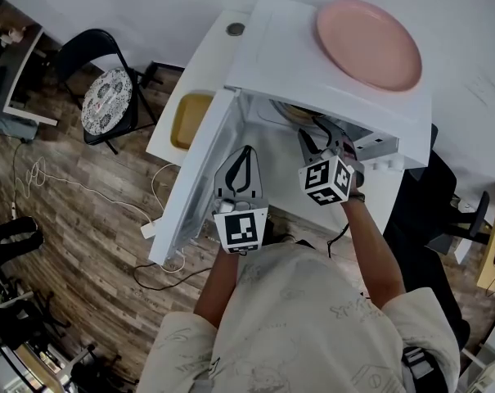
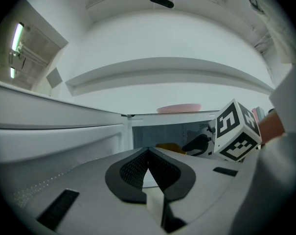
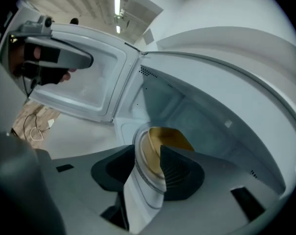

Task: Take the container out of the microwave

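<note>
The white microwave (image 1: 312, 64) stands with its door (image 1: 194, 187) swung open to the left. Inside it sits a clear container (image 3: 160, 146) with yellow contents, also glimpsed in the head view (image 1: 293, 115) and in the left gripper view (image 2: 170, 147). My right gripper (image 3: 148, 153) reaches into the cavity (image 1: 319, 134) and is shut on the container's rim, one jaw inside and one outside. My left gripper (image 1: 245, 152) hangs in front of the opening beside the door, shut and empty (image 2: 148, 152).
A pink plate (image 1: 367, 43) lies on top of the microwave. A yellow tray (image 1: 190, 119) sits on the white table (image 1: 206, 64) left of the door. A black chair (image 1: 108, 97) stands on the wooden floor farther left.
</note>
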A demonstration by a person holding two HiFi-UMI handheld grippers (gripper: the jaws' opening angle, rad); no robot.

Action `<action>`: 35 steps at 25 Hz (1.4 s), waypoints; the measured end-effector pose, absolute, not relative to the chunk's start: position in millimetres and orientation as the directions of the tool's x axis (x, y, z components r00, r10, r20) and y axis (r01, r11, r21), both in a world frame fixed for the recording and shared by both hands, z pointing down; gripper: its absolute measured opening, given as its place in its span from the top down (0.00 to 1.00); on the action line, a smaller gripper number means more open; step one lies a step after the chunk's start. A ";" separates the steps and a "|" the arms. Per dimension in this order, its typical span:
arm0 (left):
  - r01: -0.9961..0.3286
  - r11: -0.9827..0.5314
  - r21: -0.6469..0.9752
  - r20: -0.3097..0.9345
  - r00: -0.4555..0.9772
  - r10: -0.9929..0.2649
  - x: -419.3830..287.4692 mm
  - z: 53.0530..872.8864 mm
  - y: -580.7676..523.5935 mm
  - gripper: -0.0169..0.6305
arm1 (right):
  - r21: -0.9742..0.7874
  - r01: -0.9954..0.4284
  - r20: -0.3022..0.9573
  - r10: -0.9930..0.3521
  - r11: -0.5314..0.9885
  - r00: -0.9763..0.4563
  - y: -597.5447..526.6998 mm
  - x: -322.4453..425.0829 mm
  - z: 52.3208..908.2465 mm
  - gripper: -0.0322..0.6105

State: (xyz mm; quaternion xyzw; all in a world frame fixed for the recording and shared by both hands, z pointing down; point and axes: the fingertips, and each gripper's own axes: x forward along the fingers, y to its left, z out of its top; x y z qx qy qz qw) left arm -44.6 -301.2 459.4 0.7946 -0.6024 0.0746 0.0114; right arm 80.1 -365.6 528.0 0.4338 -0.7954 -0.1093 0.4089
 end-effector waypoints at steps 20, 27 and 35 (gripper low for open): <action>-0.963 -0.262 -0.070 0.140 0.251 -0.958 -56.2 465.1 -303.8 0.96 | 0.701 -0.354 0.611 -0.778 0.619 -0.150 -392.7 70.3 554.5 0.67; -0.963 -0.260 -0.070 0.142 0.248 -0.958 -59.2 466.2 -306.0 0.96 | 0.708 -0.314 0.635 -0.765 0.632 -0.106 -402.0 71.4 563.8 0.67; -0.962 -0.264 -0.065 0.144 0.252 -0.957 -61.2 466.9 -308.5 0.96 | 0.719 -0.287 0.639 -0.764 0.633 -0.087 -407.8 68.3 563.9 0.70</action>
